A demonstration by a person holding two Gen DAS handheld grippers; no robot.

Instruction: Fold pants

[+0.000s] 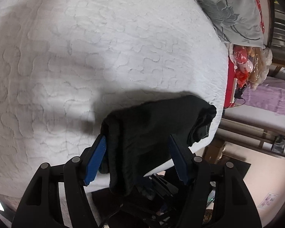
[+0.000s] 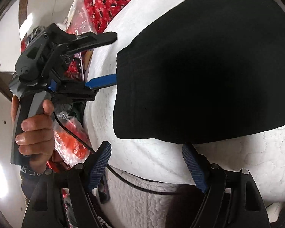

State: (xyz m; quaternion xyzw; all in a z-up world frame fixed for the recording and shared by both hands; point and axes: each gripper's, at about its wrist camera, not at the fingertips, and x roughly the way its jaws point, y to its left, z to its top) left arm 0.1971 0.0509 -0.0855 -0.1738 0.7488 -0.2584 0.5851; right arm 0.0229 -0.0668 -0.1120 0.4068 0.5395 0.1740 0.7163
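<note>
Slipping risk: black pants lay at the quilted mattress edge, a fold overhanging.
Left gripper: jaws wide, straddling cloth, unpinched.
Right gripper: wide, empty.

This is a bedroom in a lived-in home. Ahead of the left tongs spreads a bed with a white quilted mattress cover, and beyond it, up to the right, lies a pale pillow with a grey flower print. Off the bed's far edge sit plastic bags of red and orange things and a purple blanket. Left of the right tongs, red patterned fabric is heaped against a white wall.
</note>
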